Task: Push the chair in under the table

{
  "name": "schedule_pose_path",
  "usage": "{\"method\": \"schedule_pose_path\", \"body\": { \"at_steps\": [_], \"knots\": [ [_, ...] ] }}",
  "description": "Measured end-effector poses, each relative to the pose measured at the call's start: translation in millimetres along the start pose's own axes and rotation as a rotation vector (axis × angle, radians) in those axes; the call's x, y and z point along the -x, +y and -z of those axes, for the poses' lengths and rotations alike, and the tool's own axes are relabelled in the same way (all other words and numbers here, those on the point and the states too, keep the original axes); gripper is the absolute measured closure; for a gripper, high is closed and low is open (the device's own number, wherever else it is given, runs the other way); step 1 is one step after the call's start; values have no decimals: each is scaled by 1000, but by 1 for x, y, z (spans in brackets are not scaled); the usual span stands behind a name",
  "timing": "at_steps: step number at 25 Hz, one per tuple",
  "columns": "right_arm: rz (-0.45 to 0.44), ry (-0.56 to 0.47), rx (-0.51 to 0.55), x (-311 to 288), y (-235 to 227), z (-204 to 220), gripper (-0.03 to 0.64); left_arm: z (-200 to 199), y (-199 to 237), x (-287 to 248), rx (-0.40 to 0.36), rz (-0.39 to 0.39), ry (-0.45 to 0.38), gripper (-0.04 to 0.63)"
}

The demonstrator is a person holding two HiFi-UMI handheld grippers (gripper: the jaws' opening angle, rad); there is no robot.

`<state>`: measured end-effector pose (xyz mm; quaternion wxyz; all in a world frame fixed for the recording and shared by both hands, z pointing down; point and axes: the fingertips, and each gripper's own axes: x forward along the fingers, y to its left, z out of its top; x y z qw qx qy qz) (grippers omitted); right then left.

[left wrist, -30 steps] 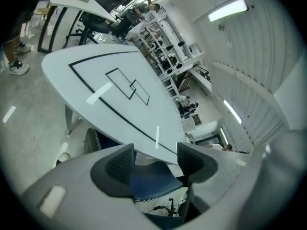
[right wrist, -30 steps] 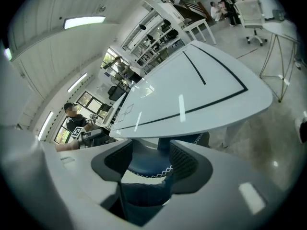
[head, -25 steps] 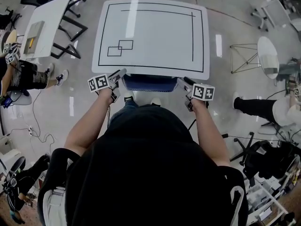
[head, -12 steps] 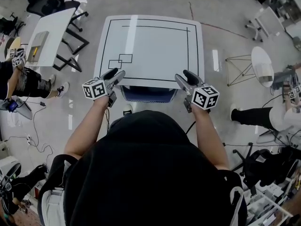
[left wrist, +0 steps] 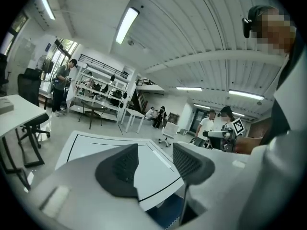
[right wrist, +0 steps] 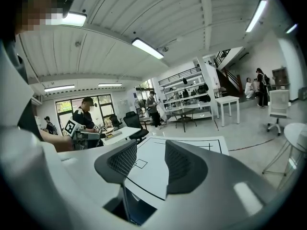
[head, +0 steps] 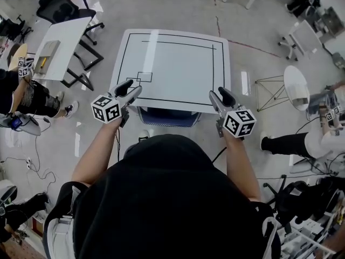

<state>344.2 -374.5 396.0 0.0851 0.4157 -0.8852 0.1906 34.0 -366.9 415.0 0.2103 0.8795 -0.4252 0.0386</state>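
At the far left of the head view a seated person (head: pixel 24 93) holds another marker cube. Just right of them, in the upper left, stands a side table (head: pixel 67 34) with a flat box (head: pixel 47 49) on it and a black chair (head: pixel 58 5) behind.

The left gripper (head: pixel 132 87) is held over the near left edge of the table (head: pixel 172 53), its cube (head: pixel 106 108) nearest the camera. In the left gripper view, the left gripper (left wrist: pixel 156 150) has its jaws spread, with nothing between the ribbed pads (left wrist: pixel 122 169). Only the white table (left wrist: pixel 96 145), with its black outline, shows through the gap.

The chair (head: pixel 170 116) sits at the centre of the head view. Its blue part shows as a strip along the table's near edge, partly tucked beneath the top, between the two grippers and just ahead of the person's body. Neither gripper can be seen touching it. A corner of the chair (left wrist: pixel 165 217) shows at the bottom of the left gripper view, below the table edge.

The right gripper (head: pixel 219 94) hangs over the table's near right corner, with its cube (head: pixel 239 122) towards the camera. In the right gripper view, the right gripper (right wrist: pixel 151 150) also has its jaws parted and empty. The table (right wrist: pixel 192 145) lies beyond them and the dark chair (right wrist: pixel 139 214) is low in the frame.

Further right in the head view stand a wire stool (head: pixel 269 88) and a round table (head: pixel 296 88), with someone's outstretched leg (head: pixel 285 142) below them.
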Motion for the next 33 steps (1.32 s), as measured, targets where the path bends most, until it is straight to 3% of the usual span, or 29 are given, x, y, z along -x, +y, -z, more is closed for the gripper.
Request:
{"method": "schedule_pose_path", "body": {
  "at_steps": [14,33],
  "knots": [
    [130,8,29,14,-18,-5,468,-20,-23,11,-197,-14,4,428],
    [97,-5,37,1,1,-9,479,-22,-12,36,-154,-65,-11,466]
  ]
}}
